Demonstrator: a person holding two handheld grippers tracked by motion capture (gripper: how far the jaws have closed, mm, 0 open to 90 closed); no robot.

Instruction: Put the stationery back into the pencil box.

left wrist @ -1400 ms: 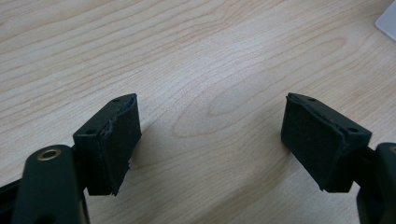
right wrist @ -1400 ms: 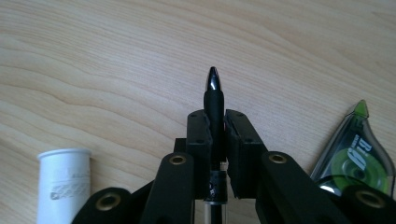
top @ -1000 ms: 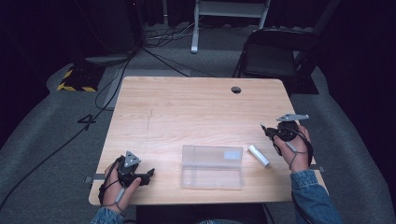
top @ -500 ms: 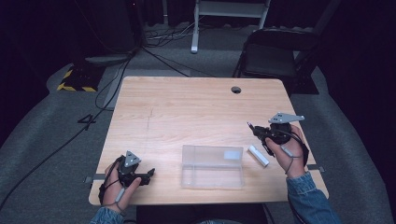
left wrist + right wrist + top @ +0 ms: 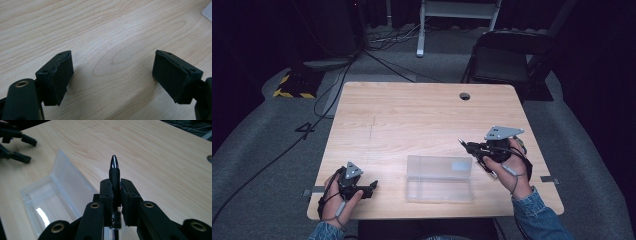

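Observation:
A black pen with a silver tip stands clamped between the jaws of my right gripper, its point sticking out ahead. In the high view the right gripper hovers just off the right end of a clear plastic box, with the pen pointing left. The box lies open-topped and empty below and left of the pen. My left gripper rests near the table's front left, open, jaws aimed right. Its pads stand wide apart over bare wood, the left gripper holding nothing.
The wooden table has a round cable hole at its back right. A black chair stands behind the table. A corner of the clear box shows past the left jaws.
My right gripper has carried the pen leftward and a little upward, from the table's right side to the box's right end. The left gripper has stayed put.

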